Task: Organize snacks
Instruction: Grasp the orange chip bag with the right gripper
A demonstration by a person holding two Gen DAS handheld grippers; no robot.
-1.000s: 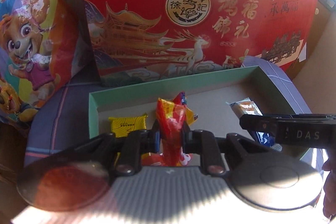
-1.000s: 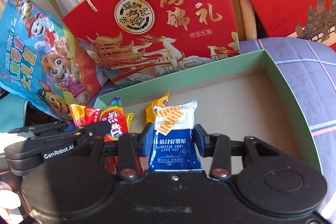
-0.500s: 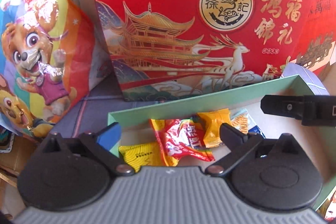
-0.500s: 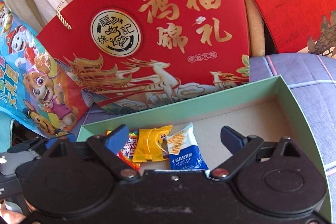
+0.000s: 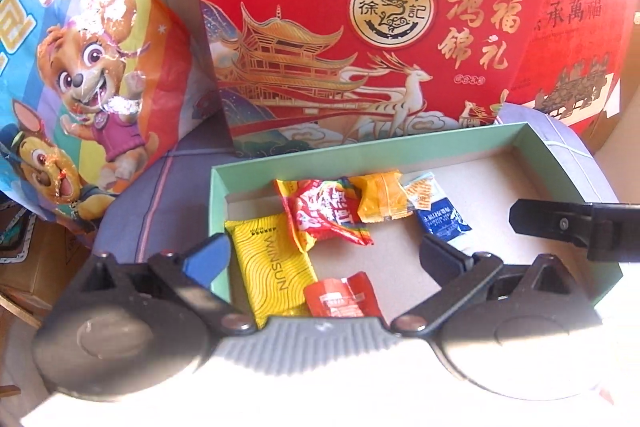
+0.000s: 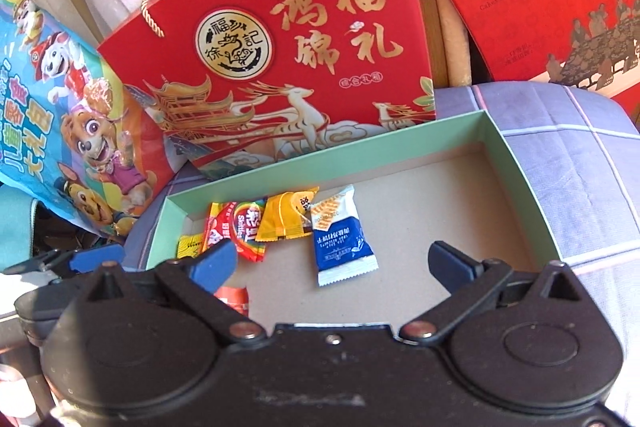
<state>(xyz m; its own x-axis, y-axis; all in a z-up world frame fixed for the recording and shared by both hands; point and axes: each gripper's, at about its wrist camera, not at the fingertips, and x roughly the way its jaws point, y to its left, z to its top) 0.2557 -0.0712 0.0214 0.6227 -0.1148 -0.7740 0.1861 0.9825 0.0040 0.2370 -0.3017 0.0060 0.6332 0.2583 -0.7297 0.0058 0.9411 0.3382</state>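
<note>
Snacks so far: five packets lie in the green tray (image 6: 524,195), all bunched at its left end. We count a yellow WINSUN packet (image 5: 272,267), a red Skittles bag (image 5: 324,211), an orange packet (image 5: 382,201), a blue-and-white biscuit packet (image 6: 340,239) and a small red packet (image 5: 344,297) nearest the camera. The Skittles bag overlaps the yellow packet; the orange one touches the biscuit packet.

Left tongs (image 5: 324,259) spread wide, nothing between the fingers. Right tongs (image 6: 332,263) likewise wide and empty, hovering over the tray above the biscuit packet without touching it.

Right part of the tray is bare cardboard. We judge the job partly done: loose pieces are in, but unsorted. Likely sources left: the cartoon snack bag (image 5: 80,67) and the red gift box (image 5: 360,39) behind the tray. We cannot tell what they contain.
</note>
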